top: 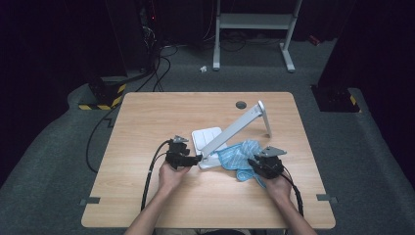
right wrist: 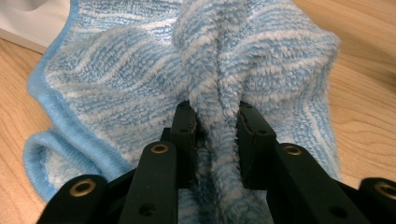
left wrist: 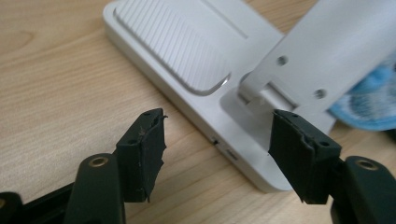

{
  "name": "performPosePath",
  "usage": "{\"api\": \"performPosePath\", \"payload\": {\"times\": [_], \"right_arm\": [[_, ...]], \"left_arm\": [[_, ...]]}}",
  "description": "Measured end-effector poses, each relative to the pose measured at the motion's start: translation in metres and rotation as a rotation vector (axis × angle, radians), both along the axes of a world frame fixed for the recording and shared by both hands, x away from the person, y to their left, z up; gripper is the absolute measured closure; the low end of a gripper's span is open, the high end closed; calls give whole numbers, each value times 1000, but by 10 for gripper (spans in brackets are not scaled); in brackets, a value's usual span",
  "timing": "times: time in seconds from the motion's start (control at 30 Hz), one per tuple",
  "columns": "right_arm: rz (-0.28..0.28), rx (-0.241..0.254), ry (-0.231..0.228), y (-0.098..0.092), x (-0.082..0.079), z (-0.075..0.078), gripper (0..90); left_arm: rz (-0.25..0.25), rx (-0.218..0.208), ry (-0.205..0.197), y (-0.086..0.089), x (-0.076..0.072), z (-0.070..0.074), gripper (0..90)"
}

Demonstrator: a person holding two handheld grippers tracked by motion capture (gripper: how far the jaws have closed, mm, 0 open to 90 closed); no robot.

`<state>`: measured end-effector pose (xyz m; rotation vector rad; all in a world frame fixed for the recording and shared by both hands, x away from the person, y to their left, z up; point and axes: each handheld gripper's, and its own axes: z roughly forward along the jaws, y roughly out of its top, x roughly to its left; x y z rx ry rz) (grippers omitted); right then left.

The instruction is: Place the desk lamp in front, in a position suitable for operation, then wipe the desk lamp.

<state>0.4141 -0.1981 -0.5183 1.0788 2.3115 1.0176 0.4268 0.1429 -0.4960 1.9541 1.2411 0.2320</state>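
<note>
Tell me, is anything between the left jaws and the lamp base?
Nothing visible. The left gripper stands open right at the near corner of the lamp base, with bare table beneath. The cloth lies beyond the lamp arm.

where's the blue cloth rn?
High view: blue cloth lies right of centre on the table, against the white lamp base, pinched by the right gripper.

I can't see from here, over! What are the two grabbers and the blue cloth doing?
Left gripper open, jaws astride the white lamp base. Right gripper pinching a fold of the blue cloth. Cloth lies against the lamp base; nothing else in the way.
</note>
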Motion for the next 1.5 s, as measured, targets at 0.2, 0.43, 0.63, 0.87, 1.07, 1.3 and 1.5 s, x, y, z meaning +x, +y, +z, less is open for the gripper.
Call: {"api": "performPosePath", "payload": {"times": [0.2, 0.43, 0.63, 0.87, 1.07, 1.3, 1.5], "right_arm": [[11, 17, -12, -2, 0, -3, 694], [8, 18, -19, -1, -1, -3, 691], [11, 25, -14, -2, -1, -3, 684], [10, 19, -20, -2, -1, -3, 678], [14, 11, -31, -1, -2, -3, 668], [11, -6, -47, 1, -4, -3, 662], [11, -5, -47, 1, -4, -3, 660]], "left_arm": [[-66, 21, -47, -11, -6, 18, 310], [-126, 43, -76, -24, 1, 29, 296], [-168, 69, -91, -39, 5, 40, 282], [-218, 122, -105, -58, 18, 44, 306], [-268, 152, -115, -68, 26, 43, 329], [-300, 168, -90, -70, 30, 40, 348], [-308, 152, -90, -60, 30, 42, 413]]}}
